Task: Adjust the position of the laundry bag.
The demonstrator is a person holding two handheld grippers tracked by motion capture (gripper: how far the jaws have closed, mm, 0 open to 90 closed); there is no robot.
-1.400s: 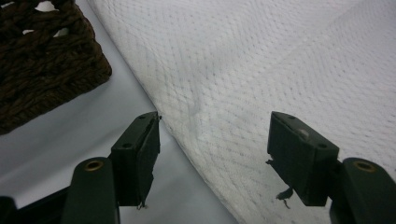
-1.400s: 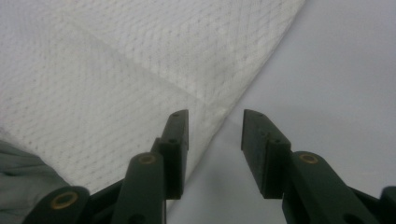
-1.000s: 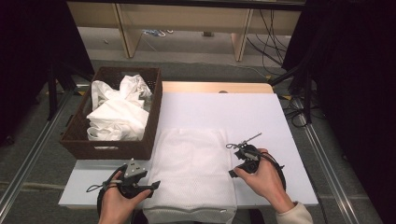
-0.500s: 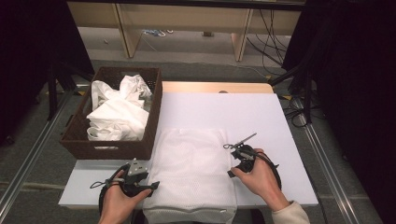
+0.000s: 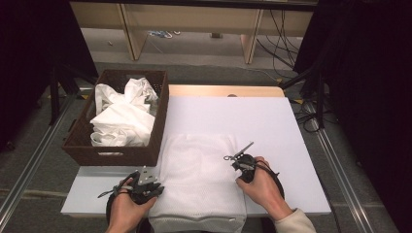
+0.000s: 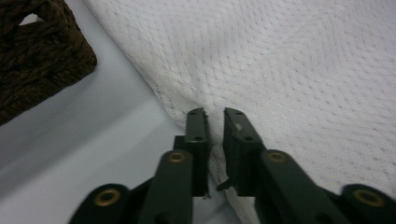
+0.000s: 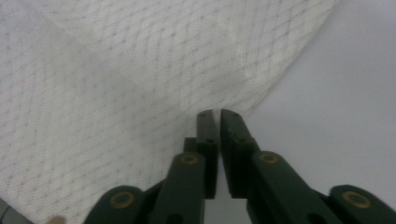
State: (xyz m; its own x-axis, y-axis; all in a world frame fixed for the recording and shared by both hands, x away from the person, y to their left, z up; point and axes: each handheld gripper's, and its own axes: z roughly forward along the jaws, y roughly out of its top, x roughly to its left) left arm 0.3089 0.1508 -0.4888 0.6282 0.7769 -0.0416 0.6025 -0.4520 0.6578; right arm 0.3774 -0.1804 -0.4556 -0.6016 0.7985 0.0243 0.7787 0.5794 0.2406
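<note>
A white mesh cloth (image 5: 201,174) lies flat on the near half of the white table (image 5: 233,111), its front edge hanging over the table's edge. My left gripper (image 5: 156,189) sits at the cloth's left edge. In the left gripper view its jaws (image 6: 215,114) have just been closing and pinch the cloth's (image 6: 303,70) hem between them. My right gripper (image 5: 237,166) is at the cloth's right edge. Its jaws (image 7: 218,113) have just closed too, nearly together, with the edge of the cloth (image 7: 116,70) at their tips.
A dark wicker basket (image 5: 160,121) holding crumpled white laundry (image 5: 121,116) stands on the table's left side, close to the cloth; its corner (image 6: 37,56) shows in the left gripper view. Bare table lies beyond and to the right of the cloth.
Both grippers have closed on the cloth's side edges. The right hand has shifted a little left and down onto the cloth's edge; the left hand has stayed put.
</note>
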